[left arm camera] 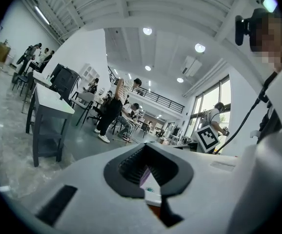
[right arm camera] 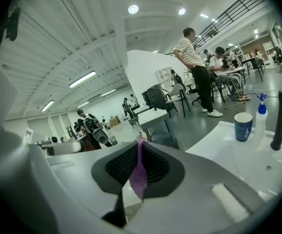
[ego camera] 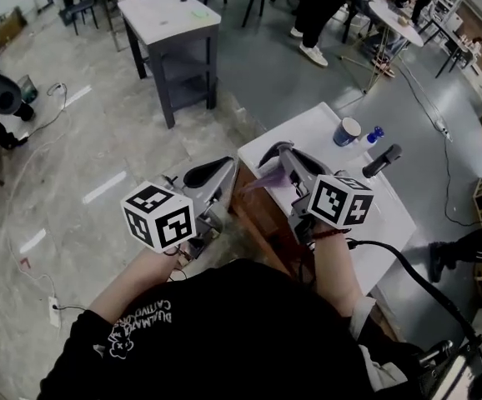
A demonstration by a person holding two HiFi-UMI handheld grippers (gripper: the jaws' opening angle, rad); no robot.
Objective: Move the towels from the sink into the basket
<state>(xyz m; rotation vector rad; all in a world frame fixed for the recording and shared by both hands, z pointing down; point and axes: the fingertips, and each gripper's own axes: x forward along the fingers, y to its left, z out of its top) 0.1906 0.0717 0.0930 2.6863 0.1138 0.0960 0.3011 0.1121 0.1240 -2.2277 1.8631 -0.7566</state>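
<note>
Sink counter [ego camera: 391, 213] | right gripper [right arm camera: 139, 141] pinches purple towel [right arm camera: 139, 179], plainest in its view | left gripper [left arm camera: 146, 146] closed

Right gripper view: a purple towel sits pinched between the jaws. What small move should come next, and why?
Probably carry the purple towel off the white sink counter toward the basket, with the right gripper shut on it: the towel is lifted, and no basket shows in any view.
</note>
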